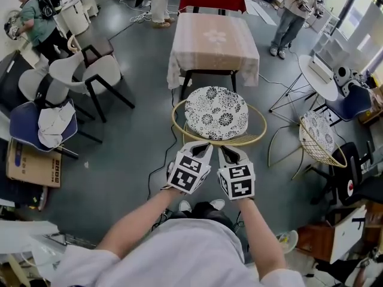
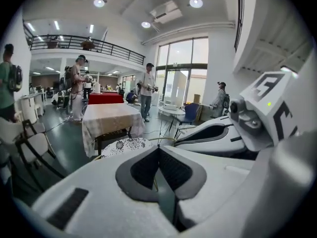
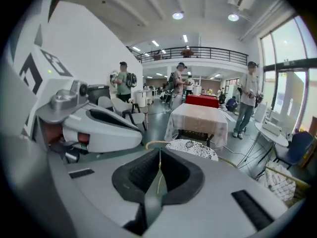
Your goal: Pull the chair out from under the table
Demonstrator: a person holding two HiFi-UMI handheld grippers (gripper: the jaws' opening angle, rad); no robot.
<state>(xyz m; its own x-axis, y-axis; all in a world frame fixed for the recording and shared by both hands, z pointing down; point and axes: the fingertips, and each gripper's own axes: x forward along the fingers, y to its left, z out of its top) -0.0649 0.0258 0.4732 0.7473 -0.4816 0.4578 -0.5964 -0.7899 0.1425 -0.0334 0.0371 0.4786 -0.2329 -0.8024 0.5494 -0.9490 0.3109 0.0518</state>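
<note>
Head view: the left gripper [image 1: 202,146] and right gripper [image 1: 227,150] sit side by side, their tips at the near rim [image 1: 239,142] of the chair [image 1: 178,124]. The chair is a yellow hoop-framed seat with a black-and-white patterned cushion [image 1: 215,112]. It stands just in front of the cloth-covered table [image 1: 215,46], its far edge near the hanging cloth.

Left gripper view: the 2 jaws are clenched, their tips meeting at the yellow rim. A thin yellowish line shows between the pads [image 2: 143,170]. The cushion and table lie just beyond.

Right gripper view: the 2 jaws are likewise clenched on the rim, with a thin yellow strand [image 3: 158,175] pinched between the dark pads. The rim curves away on both sides.
</note>
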